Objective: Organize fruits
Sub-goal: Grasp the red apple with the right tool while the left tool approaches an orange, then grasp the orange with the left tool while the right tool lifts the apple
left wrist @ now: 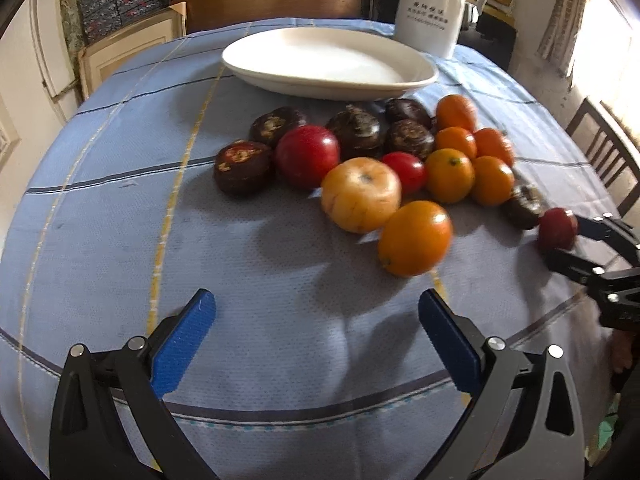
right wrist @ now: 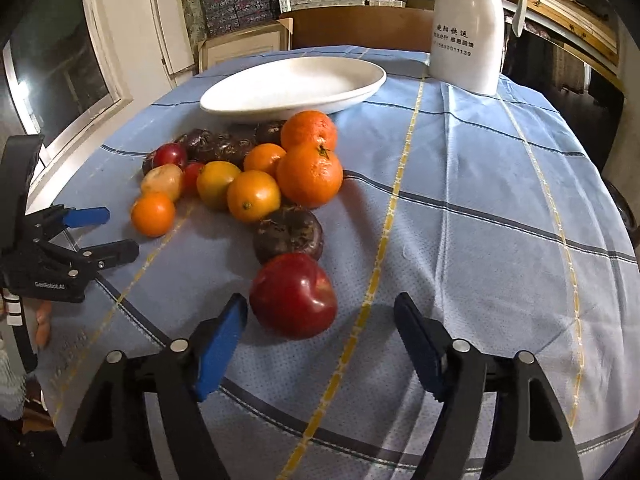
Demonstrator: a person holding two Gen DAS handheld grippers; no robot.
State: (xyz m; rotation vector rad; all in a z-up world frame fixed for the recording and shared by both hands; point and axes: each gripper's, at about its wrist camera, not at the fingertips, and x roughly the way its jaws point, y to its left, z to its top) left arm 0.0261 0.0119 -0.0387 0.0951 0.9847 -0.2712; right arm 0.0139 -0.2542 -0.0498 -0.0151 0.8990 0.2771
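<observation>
One white plate and one white jug stand beyond the fruit. Ahead of the left gripper lie six dark brown fruits, six oranges, three red fruits and one yellow-orange tomato.

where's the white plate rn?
The white plate sits empty at the far side of the table, just behind the fruit pile, with the white jug off to its right in both wrist views.
</observation>
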